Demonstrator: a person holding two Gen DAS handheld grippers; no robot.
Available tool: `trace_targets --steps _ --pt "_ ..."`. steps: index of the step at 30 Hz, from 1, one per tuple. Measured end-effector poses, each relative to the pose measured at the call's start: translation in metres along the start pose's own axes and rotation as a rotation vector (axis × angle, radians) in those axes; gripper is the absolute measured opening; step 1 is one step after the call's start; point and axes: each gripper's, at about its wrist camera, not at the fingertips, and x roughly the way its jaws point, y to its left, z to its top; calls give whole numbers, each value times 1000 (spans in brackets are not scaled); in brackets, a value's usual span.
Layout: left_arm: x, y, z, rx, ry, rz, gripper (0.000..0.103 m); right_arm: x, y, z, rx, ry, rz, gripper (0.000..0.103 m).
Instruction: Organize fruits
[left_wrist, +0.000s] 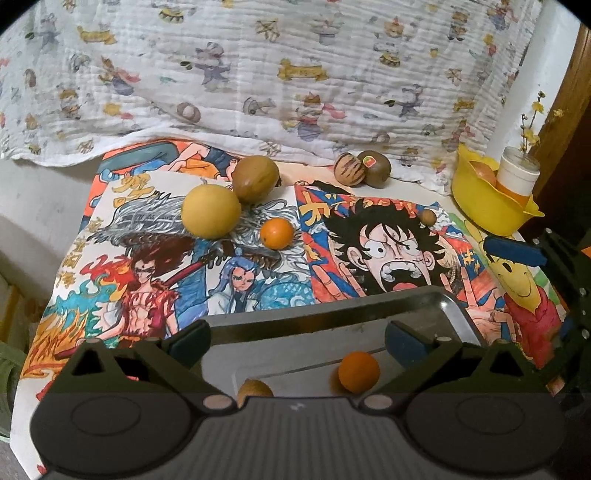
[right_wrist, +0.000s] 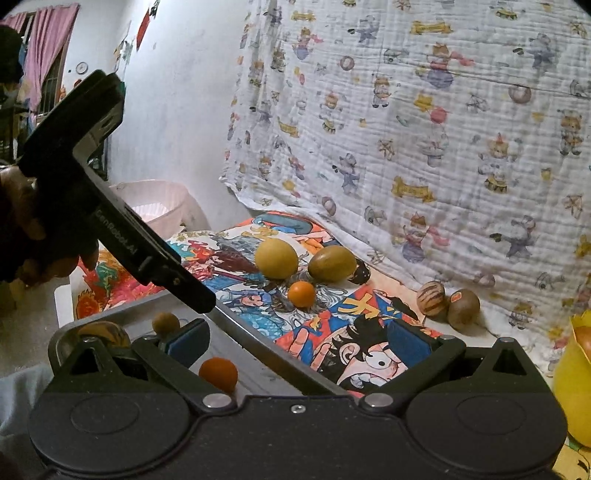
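Note:
A metal tray lies at the near edge of the table, holding a small orange and a brown fruit. My left gripper is open and empty above the tray. On the table lie a yellow round fruit, a greenish-brown fruit, a small orange, a striped brown fruit, a kiwi with a sticker and a tiny brown fruit. My right gripper is open and empty, over the tray's right rim; the left gripper's body shows at its left.
Colourful cartoon posters cover the table. A yellow bowl with a white cup and a flower sprig stands at the far right. A patterned cloth hangs behind. A pink basket sits far left.

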Motion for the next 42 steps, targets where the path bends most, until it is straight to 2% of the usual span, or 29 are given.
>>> trace_targets --steps 19,29,42 --pt "28 -17 16 59 32 0 102 12 -33 -10 50 55 2 102" --pt "52 -18 33 55 65 -34 102 25 -48 -11 61 104 10 102" --pt "76 -18 60 73 91 -79 102 41 -75 4 34 162 -26 102"
